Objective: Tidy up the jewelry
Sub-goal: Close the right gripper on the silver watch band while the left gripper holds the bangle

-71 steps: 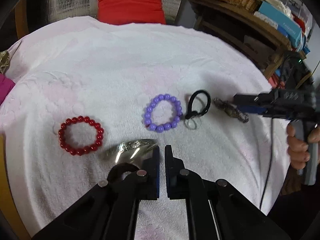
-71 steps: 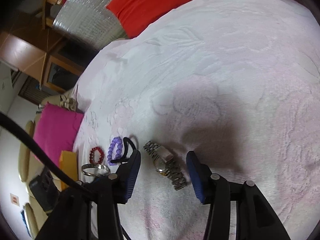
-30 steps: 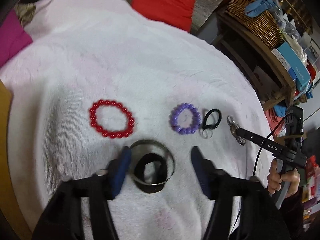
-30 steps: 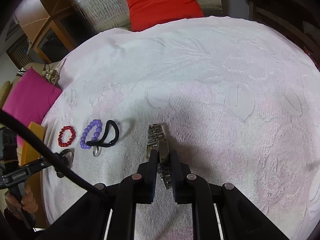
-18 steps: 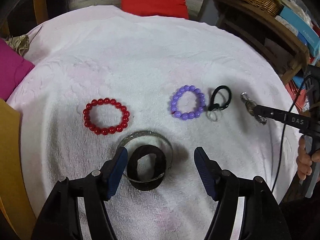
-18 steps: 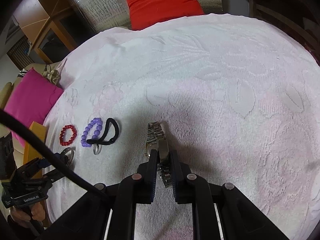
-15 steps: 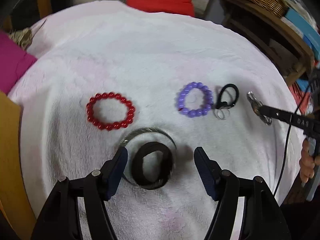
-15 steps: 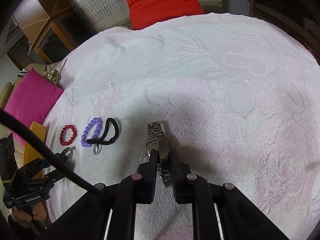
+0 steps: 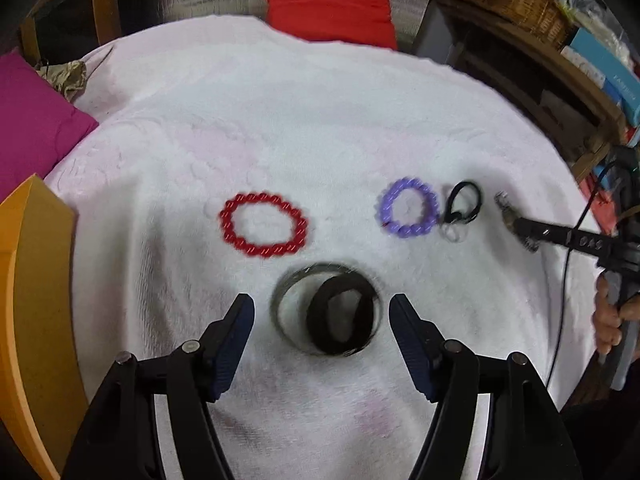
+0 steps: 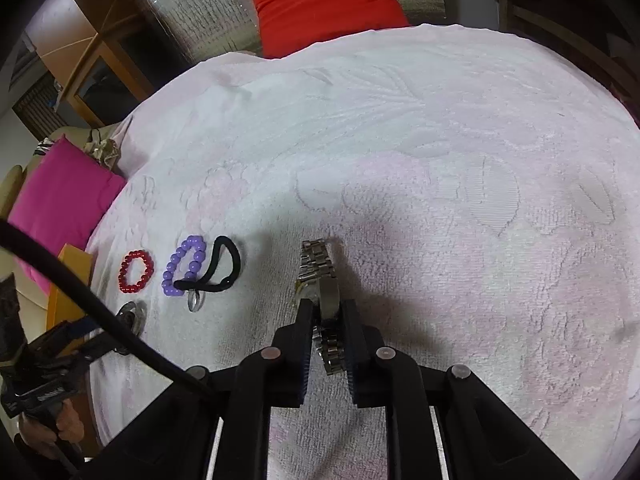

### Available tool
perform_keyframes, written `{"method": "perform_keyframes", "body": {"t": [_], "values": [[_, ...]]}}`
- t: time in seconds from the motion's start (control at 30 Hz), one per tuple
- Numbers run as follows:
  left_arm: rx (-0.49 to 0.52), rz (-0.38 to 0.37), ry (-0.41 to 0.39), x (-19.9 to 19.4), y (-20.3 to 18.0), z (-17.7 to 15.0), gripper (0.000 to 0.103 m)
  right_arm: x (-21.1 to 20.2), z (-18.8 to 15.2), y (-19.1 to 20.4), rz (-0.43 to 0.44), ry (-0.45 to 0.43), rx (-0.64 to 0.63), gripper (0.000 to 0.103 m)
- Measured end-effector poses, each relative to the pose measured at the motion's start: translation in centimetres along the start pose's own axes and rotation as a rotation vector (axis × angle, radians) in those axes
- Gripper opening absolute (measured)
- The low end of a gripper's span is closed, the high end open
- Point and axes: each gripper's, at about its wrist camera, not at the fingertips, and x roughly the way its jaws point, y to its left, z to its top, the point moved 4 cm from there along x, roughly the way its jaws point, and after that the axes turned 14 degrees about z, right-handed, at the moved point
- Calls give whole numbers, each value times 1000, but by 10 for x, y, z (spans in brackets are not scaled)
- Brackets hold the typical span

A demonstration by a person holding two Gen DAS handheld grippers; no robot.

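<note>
Two tools at work: right tool (image 10: 326,316), nearly closed, has just eased slightly on the steel wristwatch (image 10: 320,280) and should set it flat; left tool (image 9: 320,312) gapes empty over the silver bangle (image 9: 326,308)

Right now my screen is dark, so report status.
Left gripper open over bangle. Right gripper clamped on watch, jaws just easing. Nothing in the way.

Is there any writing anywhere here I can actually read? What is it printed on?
"DAS": white letters on the black arm of the right gripper, blurred, seen from the left wrist.
"FASHION": side of a blue box on the wooden shelf, small and uncertain.
Other boxes there: too blurred to read.
</note>
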Motion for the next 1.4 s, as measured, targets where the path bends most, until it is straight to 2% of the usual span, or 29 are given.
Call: {"method": "perform_keyframes", "body": {"t": [0.1, 0.37, 0.4, 0.47, 0.63, 0.73, 0.87, 1.0, 1.17, 1.2, 1.27, 1.4], "values": [[0, -22, 48, 11, -2, -4, 71, 2, 1, 1, -2, 0, 1, 19], [-36, -79, 27, 14, -1, -1, 70, 5, 1, 4, -9, -6, -8, 21], [-33, -84, 22, 13, -2, -1, 69, 5, 1, 4, -7, -6, -7, 21], [-16, -90, 15, 13, -7, 0, 59, 5, 1, 4, -5, -6, -4, 21], [43, -36, 14, 15, -23, 3, 58, 5, 1, 4, -8, -6, -7, 21], [50, -24, 14, 15, -27, 5, 65, 5, 1, 4, -7, -7, -7, 21], [72, 9, 19, 20, -37, 9, 67, 6, 2, 4, -9, -7, -8, 21], [87, 27, 15, 24, -46, 11, 75, 6, 2, 3, -7, -7, -10, 21], [83, 21, -7, 30, -53, 15, 75, 6, 1, 3, -6, -8, -11, 21], [72, 13, -11, 31, -52, 16, 73, 5, 1, 3, -5, -7, -13, 21], [63, 20, -17, 33, -47, 18, 63, 5, 1, 3, -5, -6, -17, 21], [33, -5, -29, 29, -38, 21, 63, 4, 1, 3, -4, -3, -25, 21]]}}
